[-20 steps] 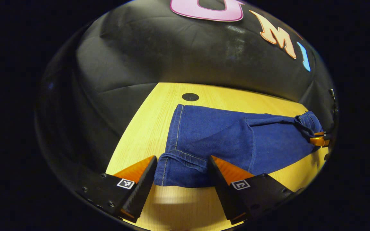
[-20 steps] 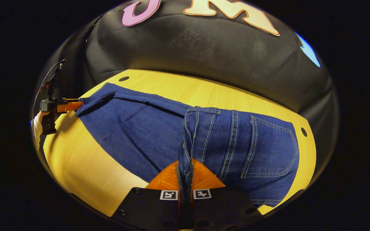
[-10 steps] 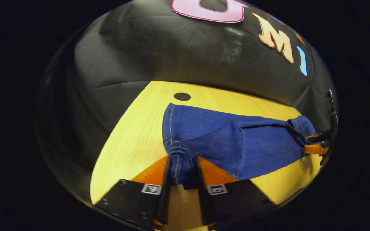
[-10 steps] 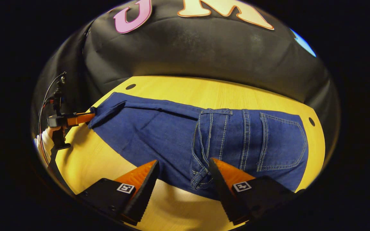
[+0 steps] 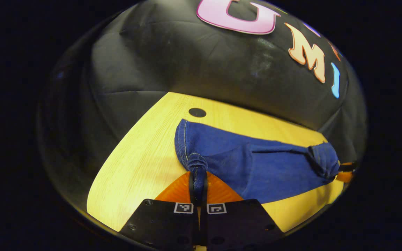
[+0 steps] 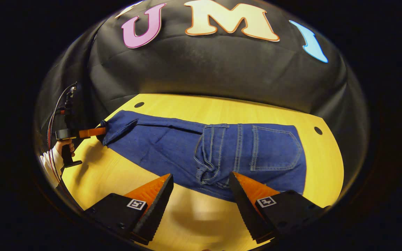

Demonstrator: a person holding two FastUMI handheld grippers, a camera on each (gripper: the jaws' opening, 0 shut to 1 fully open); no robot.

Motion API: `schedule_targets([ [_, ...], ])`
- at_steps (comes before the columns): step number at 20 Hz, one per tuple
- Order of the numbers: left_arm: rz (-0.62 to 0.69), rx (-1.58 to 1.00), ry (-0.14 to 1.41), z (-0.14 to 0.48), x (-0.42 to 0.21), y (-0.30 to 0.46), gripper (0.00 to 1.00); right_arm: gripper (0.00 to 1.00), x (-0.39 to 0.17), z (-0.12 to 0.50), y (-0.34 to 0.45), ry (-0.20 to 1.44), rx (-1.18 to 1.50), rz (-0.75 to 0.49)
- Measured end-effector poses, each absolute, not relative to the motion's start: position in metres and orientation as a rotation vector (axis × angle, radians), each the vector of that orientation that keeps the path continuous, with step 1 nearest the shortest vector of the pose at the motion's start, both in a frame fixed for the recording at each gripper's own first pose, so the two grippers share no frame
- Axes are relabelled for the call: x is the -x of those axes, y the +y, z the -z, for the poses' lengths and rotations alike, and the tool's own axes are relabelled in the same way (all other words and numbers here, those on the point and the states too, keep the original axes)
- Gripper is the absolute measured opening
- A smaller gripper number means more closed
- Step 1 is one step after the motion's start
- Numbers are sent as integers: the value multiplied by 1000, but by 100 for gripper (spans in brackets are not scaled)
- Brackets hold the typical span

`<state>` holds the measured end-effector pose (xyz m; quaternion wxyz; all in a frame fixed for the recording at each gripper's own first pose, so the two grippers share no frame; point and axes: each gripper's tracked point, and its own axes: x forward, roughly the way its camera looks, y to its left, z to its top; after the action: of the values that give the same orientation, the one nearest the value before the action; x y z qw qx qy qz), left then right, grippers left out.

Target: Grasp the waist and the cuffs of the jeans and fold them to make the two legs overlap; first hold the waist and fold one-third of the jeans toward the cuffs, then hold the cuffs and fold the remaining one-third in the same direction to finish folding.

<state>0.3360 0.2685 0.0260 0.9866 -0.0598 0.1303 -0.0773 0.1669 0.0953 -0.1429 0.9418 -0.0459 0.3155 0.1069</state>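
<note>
Blue jeans point(image 6: 173, 146) lie across the yellow table point(image 6: 222, 104), the waist part with a back pocket point(image 6: 274, 150) folded over the legs. My right gripper point(image 6: 201, 190) is open just in front of the folded waist, with nothing between its fingers. My left gripper point(image 5: 198, 176) is shut on the bunched cuff point(image 5: 196, 164), and the legs point(image 5: 267, 167) run off to the right. In the right gripper view the left gripper point(image 6: 98, 131) pinches the cuff end at far left, held by a hand point(image 6: 63, 146). A bit of the right gripper point(image 5: 344, 173) peeks in beyond the waist end.
The wooden table point(image 5: 134, 157) has round dark holes point(image 5: 197, 112) point(image 6: 139, 104) point(image 6: 318, 130) near its corners. Black cloth walls close in behind and beside it. Bare wood lies in front of the jeans. Cables point(image 6: 56, 111) hang by the hand at far left.
My left gripper went from open around the cuff to shut on it and has bunched it up. My right gripper let go of the waist, opened and drew back.
</note>
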Motion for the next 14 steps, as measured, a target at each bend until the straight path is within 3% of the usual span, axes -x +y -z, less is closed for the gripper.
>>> schedule_targets([
  [7,308,230,222,-73,-311,138,0,98,-147,122,30,618,28,-173],
  [14,366,218,205,-93,-304,-10,0,98,-134,112,-63,627,-49,-201],
])
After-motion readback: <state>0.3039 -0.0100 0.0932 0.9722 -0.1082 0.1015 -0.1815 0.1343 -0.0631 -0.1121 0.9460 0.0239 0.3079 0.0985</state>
